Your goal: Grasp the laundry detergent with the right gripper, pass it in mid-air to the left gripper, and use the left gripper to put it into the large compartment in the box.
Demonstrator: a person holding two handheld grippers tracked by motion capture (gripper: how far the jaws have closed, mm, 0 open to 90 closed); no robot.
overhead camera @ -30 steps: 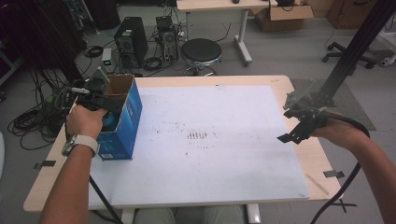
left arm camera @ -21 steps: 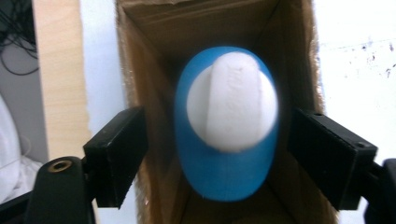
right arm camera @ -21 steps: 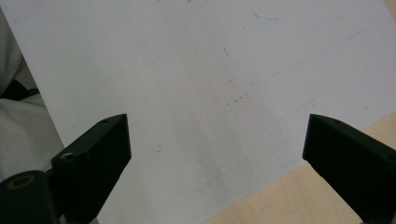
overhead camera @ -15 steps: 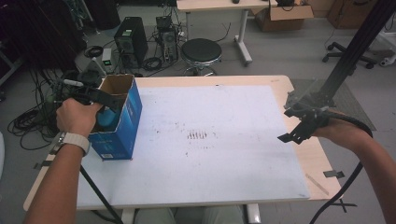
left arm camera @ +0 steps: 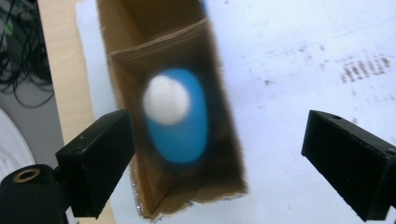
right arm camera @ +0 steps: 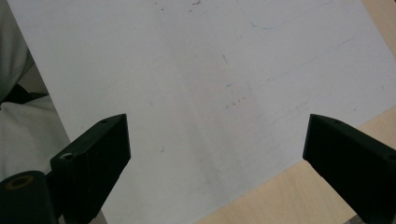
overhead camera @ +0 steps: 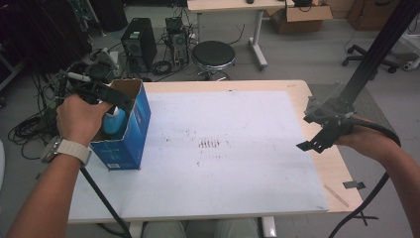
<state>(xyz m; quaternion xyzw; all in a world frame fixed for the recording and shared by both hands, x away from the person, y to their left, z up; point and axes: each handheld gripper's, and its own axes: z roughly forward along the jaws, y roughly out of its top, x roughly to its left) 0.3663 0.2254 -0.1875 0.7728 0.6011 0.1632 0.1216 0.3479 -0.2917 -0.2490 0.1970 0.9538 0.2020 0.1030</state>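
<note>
Blue bottle (left arm camera: 180, 119) with white cap upright inside open blue box (overhead camera: 130, 130), left of frame. Left gripper (left arm camera: 219, 158) above box, jaws just opening, wide, nothing between. Right gripper (right arm camera: 217, 163) wide open, empty, over white sheet (overhead camera: 223, 148).

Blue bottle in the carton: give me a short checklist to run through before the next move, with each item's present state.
1. Blue bottle inside the open carton: ok.
2. Left gripper free of the bottle: ok; jaws have just been opening, wide apart above the carton, nothing between them.
3. Carton upright near the table's left edge: ok.
4. Right gripper open, nothing held, over the white sheet: ok.
5. Bottle upright, cap on top: cannot tell for certain; the left gripper view is blurred.
</note>
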